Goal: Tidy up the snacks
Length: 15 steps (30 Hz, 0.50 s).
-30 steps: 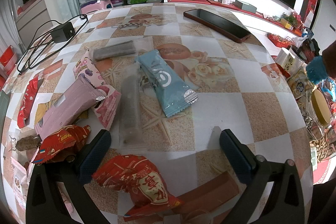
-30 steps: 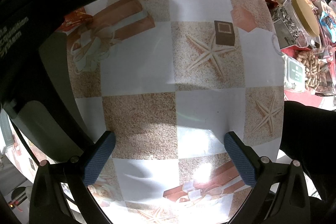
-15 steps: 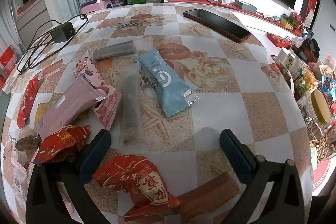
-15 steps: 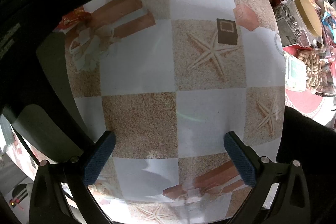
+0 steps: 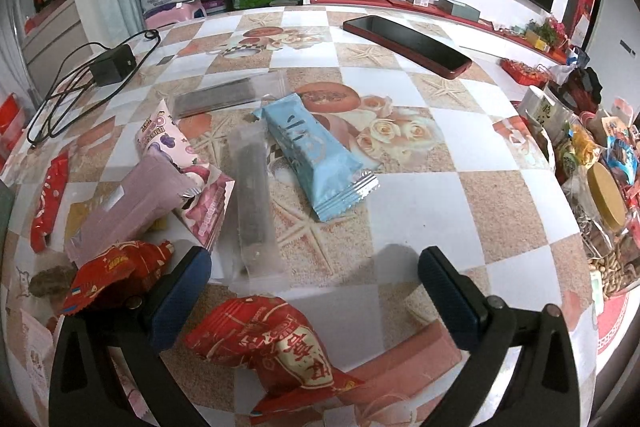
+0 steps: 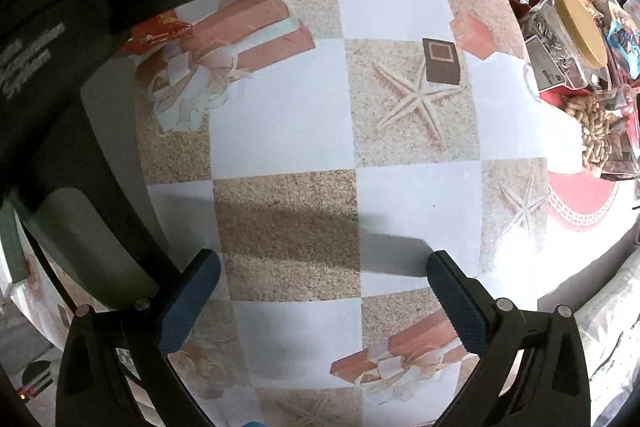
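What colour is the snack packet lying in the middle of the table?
Light blue with silver crimped ends, clearest in the left wrist view.

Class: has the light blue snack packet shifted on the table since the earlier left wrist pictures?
No. The light blue snack packet stays beside the tablecloth's printed roses, as before.

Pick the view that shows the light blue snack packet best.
Left wrist view: the light blue snack packet lies whole and unobstructed on the table, ahead of the open left tongs. The right wrist view shows no clear sight of it.
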### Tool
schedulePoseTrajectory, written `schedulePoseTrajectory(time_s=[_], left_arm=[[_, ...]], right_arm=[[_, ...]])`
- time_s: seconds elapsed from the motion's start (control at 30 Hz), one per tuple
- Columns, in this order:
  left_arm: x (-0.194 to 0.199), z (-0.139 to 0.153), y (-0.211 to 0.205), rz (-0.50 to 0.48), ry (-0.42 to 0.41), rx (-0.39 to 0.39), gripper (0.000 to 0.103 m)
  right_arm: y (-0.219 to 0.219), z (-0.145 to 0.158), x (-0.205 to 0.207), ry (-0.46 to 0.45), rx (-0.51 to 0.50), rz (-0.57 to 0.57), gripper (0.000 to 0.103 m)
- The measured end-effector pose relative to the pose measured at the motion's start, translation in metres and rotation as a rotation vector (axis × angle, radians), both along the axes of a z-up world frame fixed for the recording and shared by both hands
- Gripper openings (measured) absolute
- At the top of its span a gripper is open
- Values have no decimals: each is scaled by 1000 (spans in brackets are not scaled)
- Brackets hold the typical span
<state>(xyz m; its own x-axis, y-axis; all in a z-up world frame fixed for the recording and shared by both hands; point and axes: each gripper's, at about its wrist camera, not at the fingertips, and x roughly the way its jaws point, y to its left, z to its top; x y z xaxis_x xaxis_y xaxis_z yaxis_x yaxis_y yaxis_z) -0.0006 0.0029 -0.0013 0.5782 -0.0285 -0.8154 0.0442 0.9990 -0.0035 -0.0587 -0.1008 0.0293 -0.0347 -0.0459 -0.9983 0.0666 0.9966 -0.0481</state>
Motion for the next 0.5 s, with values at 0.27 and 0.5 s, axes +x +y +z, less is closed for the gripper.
schedulePoseTrajectory(time_s=[0.27,0.5], left_arm=[[0,1,0,0,0,-1,103],[1,1,0,0,0,-1,103]], right_arm=[[3,-13,19,151,9,30,103],[-3,-19,30,147,9,32,103]])
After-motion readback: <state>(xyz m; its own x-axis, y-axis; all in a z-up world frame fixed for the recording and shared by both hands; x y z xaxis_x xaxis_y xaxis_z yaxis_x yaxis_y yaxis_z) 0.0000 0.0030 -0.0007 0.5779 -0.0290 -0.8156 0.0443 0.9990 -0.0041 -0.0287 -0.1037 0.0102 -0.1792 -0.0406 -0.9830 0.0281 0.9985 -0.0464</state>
